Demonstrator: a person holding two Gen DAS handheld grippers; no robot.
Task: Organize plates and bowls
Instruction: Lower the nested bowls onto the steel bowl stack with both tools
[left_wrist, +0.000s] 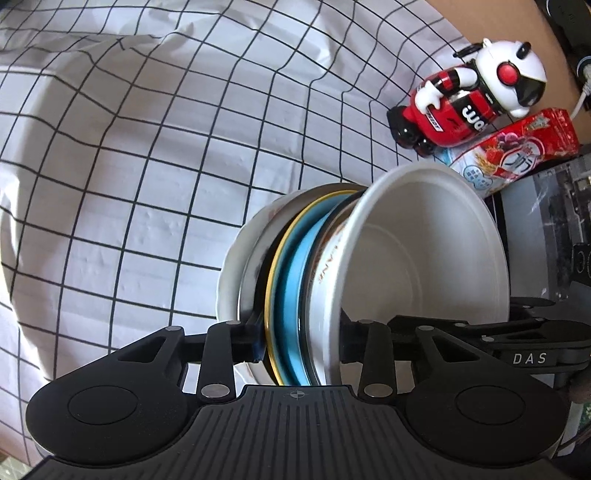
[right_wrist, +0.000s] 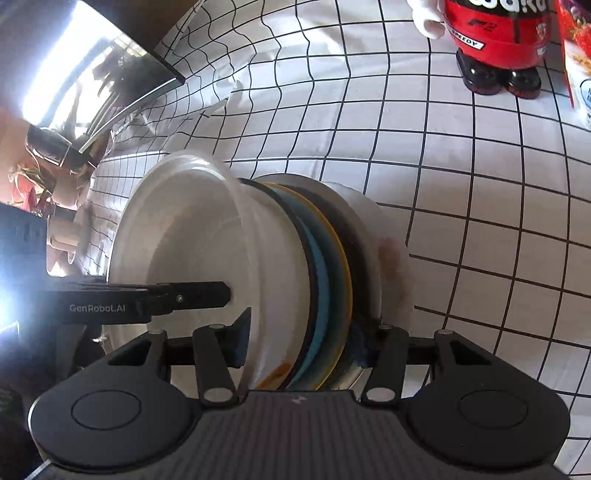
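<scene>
Over the checked cloth (left_wrist: 147, 155) that covers the worktop, the left wrist view shows a stack of plates and bowls (left_wrist: 295, 288) held on edge between the left tongs (left_wrist: 301, 339). Its left pad (left_wrist: 255, 336) presses on the rim side near the yellow-edged blue plate (left_wrist: 291, 280), and its right finger reaches inside the big white bowl (left_wrist: 424, 251), so these tongs grip the stack. Behind the blue plate stand a grey plate and a white dish (left_wrist: 236, 266). On the right, the right tongs (left_wrist: 517, 332) come in from the side at the bowl's rim. Farther back, near the cloth's edge, a red and white toy figure (left_wrist: 472, 96) stands just beside a red snack packet (left_wrist: 517, 147).

In the right wrist view the same stack (right_wrist: 314, 277) is between the right tongs (right_wrist: 303, 343). Their left pad (right_wrist: 242, 339) is inside the white bowl (right_wrist: 192, 251) and the right pad sits behind the blue plate (right_wrist: 321, 280), gripping the stack. The left tongs (right_wrist: 207, 293) reach into the bowl from the left side. The toy figure (right_wrist: 495, 40) stands at the top, well apart from the stack, on the checked cloth (right_wrist: 461, 184).
</scene>
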